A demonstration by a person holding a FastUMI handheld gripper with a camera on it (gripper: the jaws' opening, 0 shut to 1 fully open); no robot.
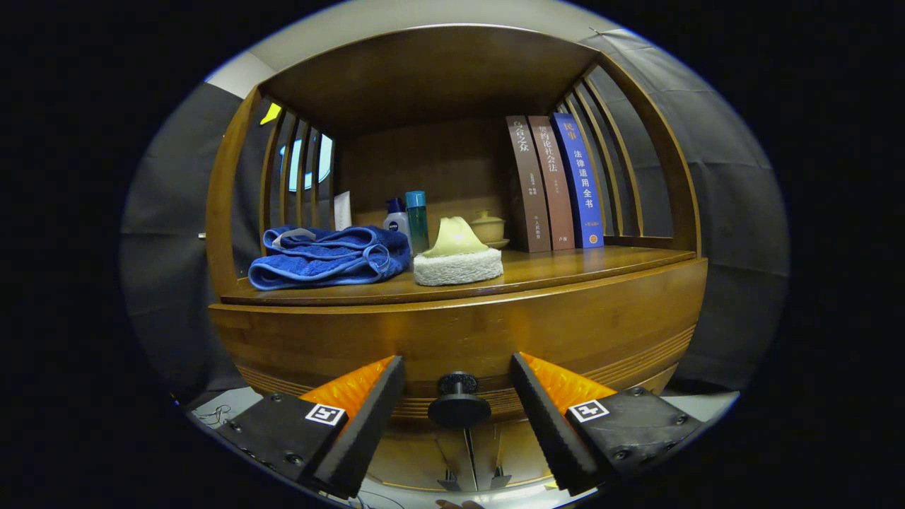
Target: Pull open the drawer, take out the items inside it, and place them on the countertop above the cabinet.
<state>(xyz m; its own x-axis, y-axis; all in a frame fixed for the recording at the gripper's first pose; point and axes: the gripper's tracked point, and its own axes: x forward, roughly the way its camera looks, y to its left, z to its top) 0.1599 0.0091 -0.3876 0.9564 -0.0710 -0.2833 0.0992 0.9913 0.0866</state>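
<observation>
My claw hangs spread wide and empty, one finger to each side of the dark round knob of the drawer. The knob sits squarely between the fingertips, its stem running straight away from me into the curved wooden front, which looks shut. I cannot see inside the drawer. Just beyond and above, the countertop carries a folded blue towel, a pale sponge pad, two bottles, a small lidded bowl and three upright books. Whether any of these came from the drawer, I cannot judge.
</observation>
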